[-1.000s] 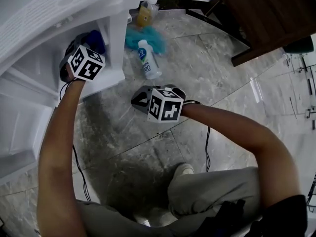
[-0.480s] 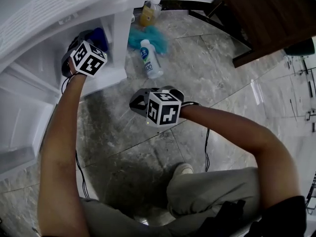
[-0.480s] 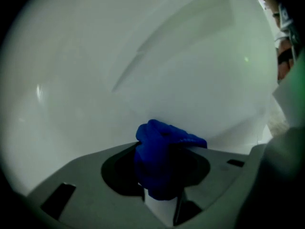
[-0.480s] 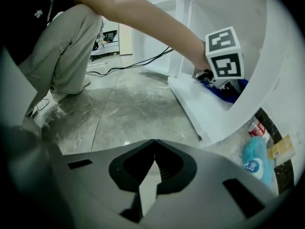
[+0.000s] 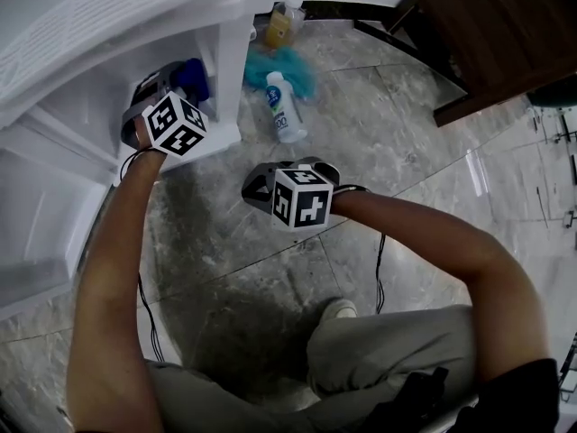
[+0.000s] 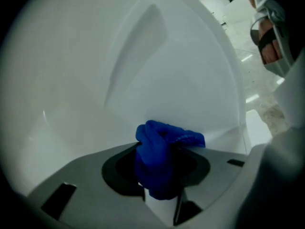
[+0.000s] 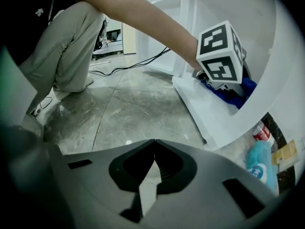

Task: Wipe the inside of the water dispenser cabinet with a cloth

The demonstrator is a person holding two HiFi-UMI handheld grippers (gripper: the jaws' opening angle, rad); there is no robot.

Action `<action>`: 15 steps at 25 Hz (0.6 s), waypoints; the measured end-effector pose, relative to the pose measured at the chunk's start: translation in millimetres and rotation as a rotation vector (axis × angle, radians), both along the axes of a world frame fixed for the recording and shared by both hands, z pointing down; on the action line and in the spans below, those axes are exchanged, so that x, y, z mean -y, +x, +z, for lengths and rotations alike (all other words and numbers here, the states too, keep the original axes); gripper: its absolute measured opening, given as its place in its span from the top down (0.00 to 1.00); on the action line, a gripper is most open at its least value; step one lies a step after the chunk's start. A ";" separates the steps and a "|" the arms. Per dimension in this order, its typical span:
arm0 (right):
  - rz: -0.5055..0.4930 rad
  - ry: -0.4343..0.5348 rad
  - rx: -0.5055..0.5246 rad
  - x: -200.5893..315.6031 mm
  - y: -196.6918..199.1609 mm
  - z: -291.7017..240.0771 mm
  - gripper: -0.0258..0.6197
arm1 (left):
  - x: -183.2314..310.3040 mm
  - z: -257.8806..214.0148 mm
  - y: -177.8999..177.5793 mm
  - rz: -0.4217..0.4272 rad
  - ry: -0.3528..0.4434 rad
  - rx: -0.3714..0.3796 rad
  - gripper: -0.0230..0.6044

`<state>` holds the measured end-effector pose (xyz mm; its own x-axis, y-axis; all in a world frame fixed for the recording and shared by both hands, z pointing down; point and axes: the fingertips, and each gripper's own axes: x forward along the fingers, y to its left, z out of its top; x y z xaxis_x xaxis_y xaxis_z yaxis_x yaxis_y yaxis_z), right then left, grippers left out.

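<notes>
Cloth (image 6: 167, 137), blue and bunched, is clamped in your left gripper (image 6: 161, 148) at the white inner wall of the water dispenser cabinet (image 6: 119, 56), while your right gripper (image 7: 153, 152) hangs above the grey floor (image 7: 119, 109), its 2 jaws closed on nothing.

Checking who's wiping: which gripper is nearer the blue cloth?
Left. The left gripper clamps the blue cloth inside the white plastic cabinet; the right gripper, shut and empty, hangs outside over the grey floor.

The grey left gripper (image 6: 159, 161) and right gripper (image 7: 154, 142) carry black-and-white marker cubes (image 5: 303, 200). The person wears beige trousers (image 5: 397, 350) and a white shoe (image 5: 335, 311).
</notes>
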<state>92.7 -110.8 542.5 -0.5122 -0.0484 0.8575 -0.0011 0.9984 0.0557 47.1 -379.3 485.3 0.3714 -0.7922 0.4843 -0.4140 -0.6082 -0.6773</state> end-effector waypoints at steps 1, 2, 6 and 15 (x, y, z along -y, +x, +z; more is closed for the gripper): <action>-0.002 -0.001 0.004 0.1 -1.9 0.0 0.96 | 4.4 1.4 -0.7 -0.005 -0.024 -0.016 0.72; -0.004 -0.004 0.005 -0.6 -2.7 0.4 0.96 | 10.0 2.9 -1.6 -0.017 -0.048 -0.032 0.72; -0.013 -0.018 0.004 -6.7 -4.0 1.2 0.96 | 30.3 4.1 -7.9 -0.117 -0.106 -0.086 0.74; -0.011 0.026 -0.026 5.0 0.1 -7.6 0.96 | -6.9 4.1 -1.9 -0.024 -0.178 -0.164 0.74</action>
<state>92.7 -115.9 534.9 -0.4908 -0.0649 0.8689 0.0119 0.9966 0.0811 45.2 -372.4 489.4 0.4386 -0.7092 0.5519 -0.5253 -0.7006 -0.4829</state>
